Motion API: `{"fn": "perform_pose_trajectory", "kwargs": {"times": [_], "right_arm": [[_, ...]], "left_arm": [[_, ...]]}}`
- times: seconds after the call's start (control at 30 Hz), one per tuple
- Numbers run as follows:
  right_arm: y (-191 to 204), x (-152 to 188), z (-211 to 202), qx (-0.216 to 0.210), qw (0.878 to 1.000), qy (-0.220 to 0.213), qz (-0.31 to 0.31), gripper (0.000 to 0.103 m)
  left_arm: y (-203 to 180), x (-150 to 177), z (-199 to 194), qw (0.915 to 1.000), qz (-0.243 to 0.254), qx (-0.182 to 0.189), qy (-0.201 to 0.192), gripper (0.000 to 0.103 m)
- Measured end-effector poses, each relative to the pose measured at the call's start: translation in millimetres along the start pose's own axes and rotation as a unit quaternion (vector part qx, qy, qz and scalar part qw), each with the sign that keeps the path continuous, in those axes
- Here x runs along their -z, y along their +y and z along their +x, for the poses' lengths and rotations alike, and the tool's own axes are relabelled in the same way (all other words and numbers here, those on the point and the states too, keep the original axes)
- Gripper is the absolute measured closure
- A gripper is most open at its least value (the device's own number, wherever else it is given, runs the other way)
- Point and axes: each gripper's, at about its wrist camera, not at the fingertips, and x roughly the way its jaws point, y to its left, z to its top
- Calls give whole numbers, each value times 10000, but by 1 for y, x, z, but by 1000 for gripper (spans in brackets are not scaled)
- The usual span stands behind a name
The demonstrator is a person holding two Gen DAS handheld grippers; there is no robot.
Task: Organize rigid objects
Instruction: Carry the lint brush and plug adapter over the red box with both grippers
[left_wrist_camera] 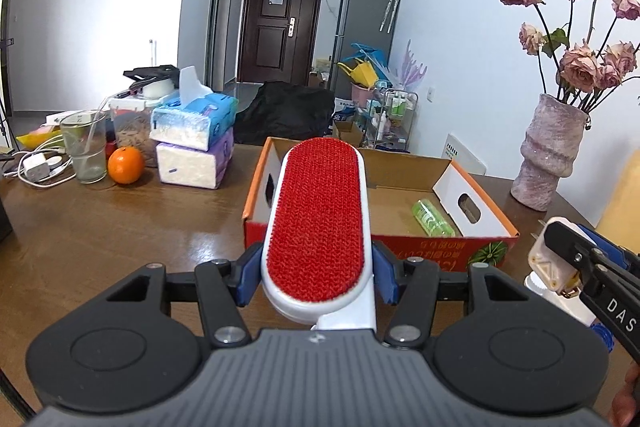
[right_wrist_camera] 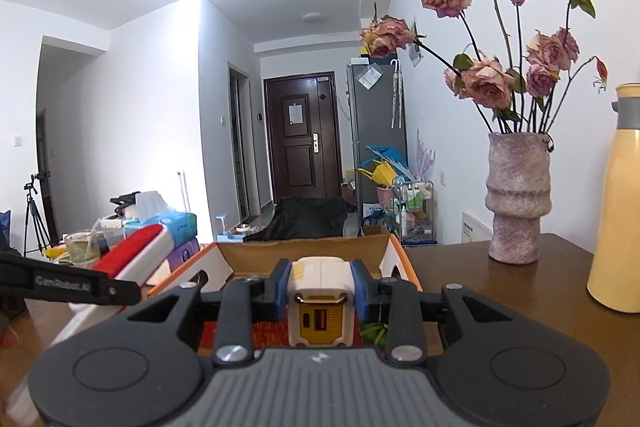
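Left claw (left_wrist_camera: pixel 316 277) around lint brush (left_wrist_camera: pixel 318 219), lengthwise toward box (left_wrist_camera: pixel 400 167)

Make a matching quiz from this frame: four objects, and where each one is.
Objects:
1. lint brush
2. charger
3. green roll
4. orange

Places:
A. inside the cardboard box
B. clamped in the left gripper
C. on the table beside the glass
D. clamped in the right gripper

Pairs: 1-B, 2-D, 3-A, 4-C
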Motion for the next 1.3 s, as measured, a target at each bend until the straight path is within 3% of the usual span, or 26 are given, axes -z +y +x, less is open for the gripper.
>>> {"fn": "perform_pose_trajectory", "kwargs": {"times": [1.3], "right_arm": [[-3,-11,132,29,9999,145,87,72]], "left_arm": [[-12,-57,116,9998,-126,-145,92,46]]}}
